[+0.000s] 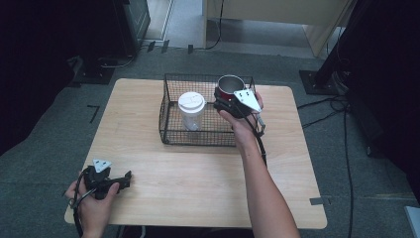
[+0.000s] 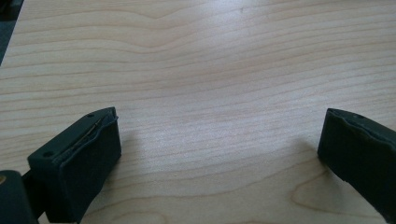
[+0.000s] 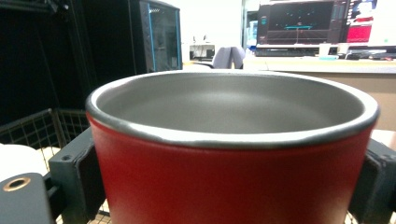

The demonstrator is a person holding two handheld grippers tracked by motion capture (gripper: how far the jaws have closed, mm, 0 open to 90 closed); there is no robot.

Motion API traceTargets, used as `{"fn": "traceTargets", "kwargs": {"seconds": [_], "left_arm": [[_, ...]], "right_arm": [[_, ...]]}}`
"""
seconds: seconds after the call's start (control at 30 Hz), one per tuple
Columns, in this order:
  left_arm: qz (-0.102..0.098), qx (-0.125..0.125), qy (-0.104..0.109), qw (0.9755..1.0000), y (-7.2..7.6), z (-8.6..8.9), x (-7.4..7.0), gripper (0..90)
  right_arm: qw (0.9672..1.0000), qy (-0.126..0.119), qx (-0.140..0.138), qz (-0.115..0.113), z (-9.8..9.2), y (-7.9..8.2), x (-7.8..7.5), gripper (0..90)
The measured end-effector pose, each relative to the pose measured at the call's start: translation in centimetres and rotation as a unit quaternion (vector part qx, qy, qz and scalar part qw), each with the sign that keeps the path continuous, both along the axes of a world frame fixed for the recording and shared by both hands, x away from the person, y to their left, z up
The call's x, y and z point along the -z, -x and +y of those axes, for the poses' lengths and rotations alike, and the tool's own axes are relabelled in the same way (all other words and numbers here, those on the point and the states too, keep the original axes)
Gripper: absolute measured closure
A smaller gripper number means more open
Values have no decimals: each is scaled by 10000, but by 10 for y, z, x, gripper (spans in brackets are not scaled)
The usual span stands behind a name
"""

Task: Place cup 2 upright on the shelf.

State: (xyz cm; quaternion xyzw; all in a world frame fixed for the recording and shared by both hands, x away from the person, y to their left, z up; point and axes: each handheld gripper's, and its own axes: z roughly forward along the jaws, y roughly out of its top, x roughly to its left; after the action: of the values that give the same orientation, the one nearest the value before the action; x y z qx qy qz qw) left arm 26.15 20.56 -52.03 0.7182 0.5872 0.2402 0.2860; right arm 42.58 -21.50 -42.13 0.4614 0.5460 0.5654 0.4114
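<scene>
While right gripper [image 1: 224,101] grips red cup [image 3: 233,177]; wooden table [image 1: 198,173]; grey carpet [image 1: 49,129]

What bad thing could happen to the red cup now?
The right gripper clamps the red cup at its sides over the wire basket. It might slip from the jaws and drop. Lowered carelessly, it could bump the white-lidded jar in the basket or catch the basket's rim.
</scene>
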Motion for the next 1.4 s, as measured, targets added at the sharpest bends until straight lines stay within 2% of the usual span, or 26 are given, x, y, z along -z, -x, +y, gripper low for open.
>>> {"fn": "traceTargets", "kwargs": {"seconds": [0.13,0.33,0.5,0.63,0.87,1.07,1.13,1.27,1.4], "left_arm": [[2,3,-1,10000,0,0,0,0],[3,12,-3,10000,0,0,0,0],[3,21,-7,10000,0,0,0,0],[0,26,-9,10000,0,0,0,0],[2,32,-12,10000,0,0,0,0],[3,36,-14,10000,0,0,0,0],[4,36,-14,10000,0,0,0,0],[4,40,-15,10000,0,0,0,0],[4,40,-14,10000,0,0,0,0]], "right_arm": [[9998,138,-69,122,4,-5,4,71],[9991,175,-66,376,8,-14,9,71],[9974,452,-57,561,10,-19,13,70],[9964,467,-76,709,11,-21,16,69],[9924,675,-181,1009,12,-24,25,63],[9894,639,-189,1289,12,-27,27,53],[9888,709,-185,1301,13,-27,28,53],[9885,647,-138,1363,12,-28,28,52],[9883,687,-185,1350,13,-28,28,35]]}}
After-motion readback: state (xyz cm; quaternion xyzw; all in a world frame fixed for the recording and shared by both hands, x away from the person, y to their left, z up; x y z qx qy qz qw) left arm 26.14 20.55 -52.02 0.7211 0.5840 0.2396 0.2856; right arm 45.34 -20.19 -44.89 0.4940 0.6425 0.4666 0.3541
